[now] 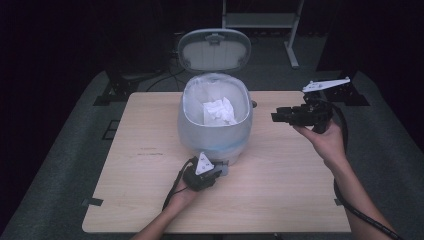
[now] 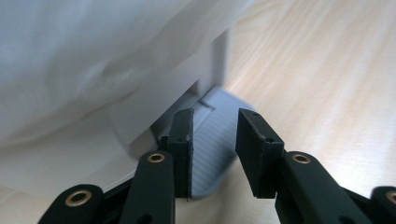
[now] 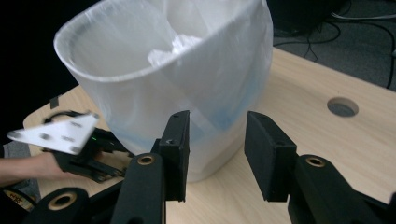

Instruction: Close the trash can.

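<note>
A pale pedal bin [image 1: 200,132] lined with a white plastic bag stands at the middle of the wooden table [image 1: 145,170]. Its lid [image 1: 214,50] is tipped up and back. Crumpled white paper [image 1: 219,111] lies inside the bin. At the bin's foot, my left gripper [image 1: 218,170] rests on the grey ribbed pedal [image 2: 215,144], jaws apart on either side of it. My right gripper [image 1: 276,116] hangs in the air to the right of the bin, pointing at it, open and empty. The right gripper view shows the bin's wall [image 3: 154,93], the paper [image 3: 177,46] and the left gripper [image 3: 79,154].
A round cable hole [image 3: 342,107] sits in the table behind the bin. Beyond the far edge are dark carpet, cables and the legs of a white stand [image 1: 292,55]. Bare tabletop lies left and right of the bin.
</note>
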Demonstrator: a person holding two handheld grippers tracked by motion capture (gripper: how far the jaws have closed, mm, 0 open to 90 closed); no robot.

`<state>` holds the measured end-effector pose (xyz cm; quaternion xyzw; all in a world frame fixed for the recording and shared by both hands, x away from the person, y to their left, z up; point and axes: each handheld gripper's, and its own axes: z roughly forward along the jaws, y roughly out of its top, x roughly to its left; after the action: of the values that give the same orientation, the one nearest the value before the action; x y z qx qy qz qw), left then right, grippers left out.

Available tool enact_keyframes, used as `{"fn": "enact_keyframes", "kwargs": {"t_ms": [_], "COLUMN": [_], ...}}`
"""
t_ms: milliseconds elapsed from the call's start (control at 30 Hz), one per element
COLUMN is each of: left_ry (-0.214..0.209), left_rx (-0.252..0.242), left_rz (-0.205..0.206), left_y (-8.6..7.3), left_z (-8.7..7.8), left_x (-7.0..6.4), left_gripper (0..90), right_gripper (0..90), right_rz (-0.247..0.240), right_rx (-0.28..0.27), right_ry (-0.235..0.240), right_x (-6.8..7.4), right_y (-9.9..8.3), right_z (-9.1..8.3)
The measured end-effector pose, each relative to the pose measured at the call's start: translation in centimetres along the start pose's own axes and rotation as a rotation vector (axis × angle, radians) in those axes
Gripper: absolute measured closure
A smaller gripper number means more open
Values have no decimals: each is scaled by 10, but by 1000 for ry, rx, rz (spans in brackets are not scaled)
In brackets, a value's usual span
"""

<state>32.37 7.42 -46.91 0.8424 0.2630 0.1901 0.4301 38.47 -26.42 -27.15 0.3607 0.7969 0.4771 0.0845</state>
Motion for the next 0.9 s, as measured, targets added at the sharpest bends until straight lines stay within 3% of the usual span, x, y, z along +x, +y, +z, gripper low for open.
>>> {"fn": "enact_keyframes", "kwargs": {"t_ms": [100,233,400,900], "left_ry": [-2,-19,-37,22], "left_rx": [-10,-11,-8,-5], "left_rz": [31,15,-12,-27], "left_y": [5,7,5,-5], "left_z": [-7,-9,-14,-47], "left_x": [-5,-5,-2,16], "left_gripper": [651,631,625,569], "right_gripper": [597,597,597,579], "right_rz": [10,42,39,83], "right_rx": [-2,-7,3,24], "right_ry": [-10,-19,-39,-50], "right_x": [-5,-12,-13,-23], "right_y": [-13,-30,-39,-72], "right_z": [-1,-3,-4,-4]}}
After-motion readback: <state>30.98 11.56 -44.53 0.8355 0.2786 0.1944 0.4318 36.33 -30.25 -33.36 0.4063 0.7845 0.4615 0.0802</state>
